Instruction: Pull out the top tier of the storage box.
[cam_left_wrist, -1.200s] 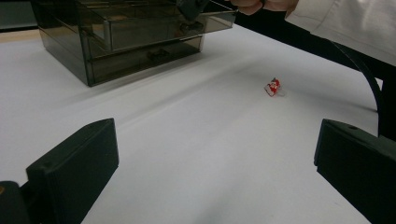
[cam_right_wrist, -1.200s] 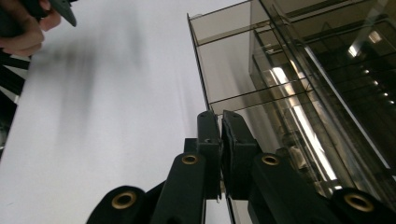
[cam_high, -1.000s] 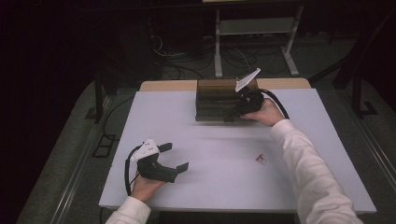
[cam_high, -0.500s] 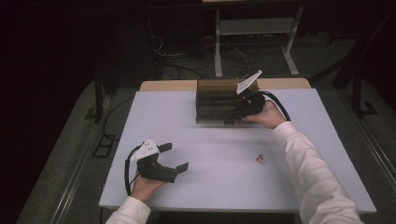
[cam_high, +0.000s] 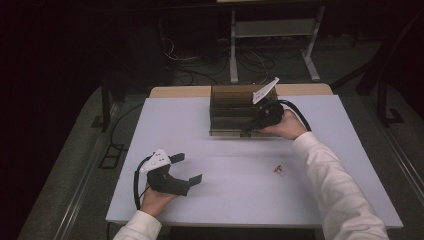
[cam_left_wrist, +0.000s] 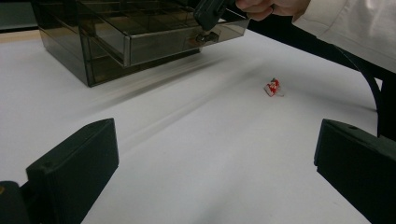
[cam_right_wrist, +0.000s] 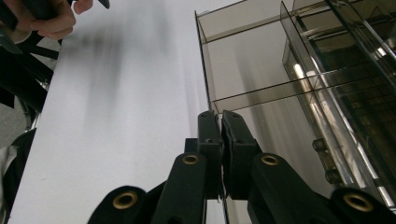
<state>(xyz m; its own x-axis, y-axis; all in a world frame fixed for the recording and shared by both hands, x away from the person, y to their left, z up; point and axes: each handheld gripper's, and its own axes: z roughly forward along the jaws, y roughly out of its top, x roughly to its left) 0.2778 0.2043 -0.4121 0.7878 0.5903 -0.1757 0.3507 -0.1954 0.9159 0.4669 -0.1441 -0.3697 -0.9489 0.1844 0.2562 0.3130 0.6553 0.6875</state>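
- Your right tongs (cam_high: 248, 129) were pressed together at the front of the smoked-plastic drawer box (cam_high: 235, 107), which sat toward twelve o'clock on the white bench (cam_high: 225, 200), a little right of centre.
- In the left gripper view, the tip of those tongs sat right at the small knob (cam_left_wrist: 205, 37) on the front of the pulled-out drawer (cam_left_wrist: 177, 39); whether they pinched the knob or merely touched it, you could not tell, since the tip hid it.
- In the right gripper view, the two black jaws met with almost no gap, and the drawer wall ran up from their tips; nothing could be made out between them.
- Your left tongs (cam_high: 187, 169) were spread wide and held nothing, resting toward seven o'clock on the bench, well apart from the box.
- A small red-and-white thing (cam_high: 278, 170) lay at about four o'clock from the bench's centre, too small to identify.
- The box's contents were lost in the dark tint, and your right sleeve (cam_high: 340, 195) was cut off by the frame's bottom edge.
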